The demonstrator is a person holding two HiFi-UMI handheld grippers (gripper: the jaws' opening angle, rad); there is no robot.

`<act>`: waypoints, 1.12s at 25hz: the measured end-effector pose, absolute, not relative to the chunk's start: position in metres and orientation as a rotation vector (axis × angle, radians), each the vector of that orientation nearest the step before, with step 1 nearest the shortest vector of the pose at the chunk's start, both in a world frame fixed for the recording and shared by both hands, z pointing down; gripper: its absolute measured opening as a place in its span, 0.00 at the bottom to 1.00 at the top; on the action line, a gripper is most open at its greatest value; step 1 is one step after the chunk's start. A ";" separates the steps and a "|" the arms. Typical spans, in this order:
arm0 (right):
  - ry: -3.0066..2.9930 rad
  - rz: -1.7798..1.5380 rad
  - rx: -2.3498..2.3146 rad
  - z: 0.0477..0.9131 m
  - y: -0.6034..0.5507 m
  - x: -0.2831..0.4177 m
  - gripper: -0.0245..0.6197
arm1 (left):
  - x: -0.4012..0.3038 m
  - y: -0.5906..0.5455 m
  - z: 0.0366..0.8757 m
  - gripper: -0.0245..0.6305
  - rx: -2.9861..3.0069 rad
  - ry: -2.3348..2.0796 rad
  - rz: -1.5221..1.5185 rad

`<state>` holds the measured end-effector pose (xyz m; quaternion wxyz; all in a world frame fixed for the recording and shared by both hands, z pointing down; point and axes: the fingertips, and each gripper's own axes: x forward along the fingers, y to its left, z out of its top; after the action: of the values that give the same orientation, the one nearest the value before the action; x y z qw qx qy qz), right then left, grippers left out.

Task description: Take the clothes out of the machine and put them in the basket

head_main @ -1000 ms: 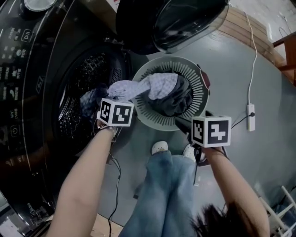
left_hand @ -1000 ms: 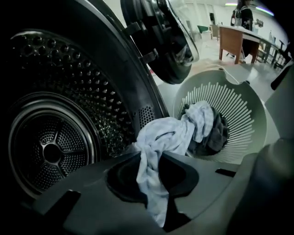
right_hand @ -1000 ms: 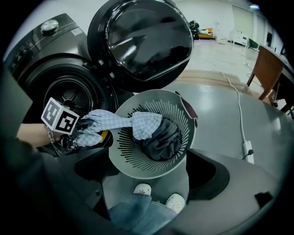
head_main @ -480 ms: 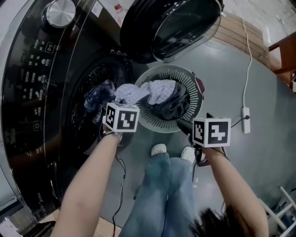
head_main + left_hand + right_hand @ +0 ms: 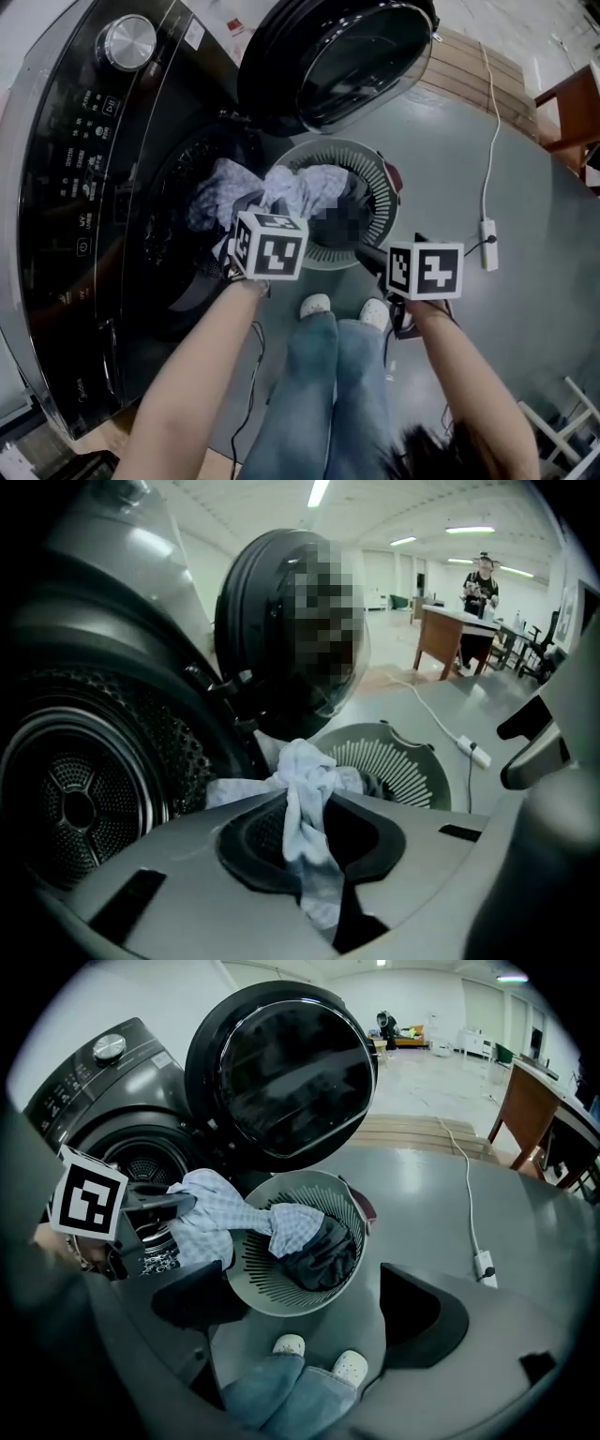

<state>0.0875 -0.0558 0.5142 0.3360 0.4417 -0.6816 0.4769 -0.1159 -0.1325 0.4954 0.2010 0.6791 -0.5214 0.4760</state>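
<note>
1. Clothes, head view: a pale checked cotton garment (image 5: 291,187) is strung from the drum mouth of the black front-loading washing machine (image 5: 84,187) across to the round slatted grey plastic basket (image 5: 384,183). Its far end is already inside the rim. The left gripper (image 5: 251,208) is clenched on the bunched middle, which keeps the cloth off the grey floor (image 5: 441,169) between machine and basket. The right gripper (image 5: 375,251) hangs just beside the basket's near rim, touching nothing.
2. Left gripper view: the jaws are pinched on a twisted fold of the garment, with a tail hanging below them. The basket sits straight ahead, near. The round glass-fronted door (image 5: 281,639) stands swung open just behind it, so the way over the rim looks free but tight on the door side.
3. Right gripper view: the jaws are spread wide with nothing gripped. Past them are only the basket and the person's white shoes (image 5: 319,1356). The garment's end lies on dark clothes (image 5: 323,1251) in the basket. Judgement: open floor lies to the right, out to the white power strip (image 5: 485,1265); the feet crowd the basket's front edge.
</note>
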 end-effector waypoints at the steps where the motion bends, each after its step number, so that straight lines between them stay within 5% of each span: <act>1: -1.776 1.247 1.154 0.514 -0.054 0.089 0.85 | -0.107 -0.133 0.494 0.13 1.920 -1.439 1.313; 13: -1.761 1.267 1.170 0.518 -0.046 0.104 0.85 | -0.005 -0.139 0.461 0.13 2.209 -1.116 0.781; 20: -1.748 1.275 1.168 0.524 -0.042 0.108 0.85 | 0.004 -0.128 0.477 0.13 2.194 -1.073 0.811; 21: -1.747 1.275 1.166 0.525 -0.042 0.108 0.85 | 0.001 -0.128 0.483 0.18 2.183 -1.100 0.875; 24: -1.743 1.277 1.164 0.529 -0.042 0.109 0.85 | -0.002 -0.128 0.495 0.58 2.144 -1.147 0.978; 28: -1.739 1.284 1.154 0.534 -0.041 0.106 0.85 | -0.003 -0.129 0.501 0.67 2.136 -1.161 0.989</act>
<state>0.1062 -0.0409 0.5335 0.3387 0.4431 -0.6677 0.4931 -0.0031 -0.1291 0.5015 0.2554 0.7869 -0.4278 0.3641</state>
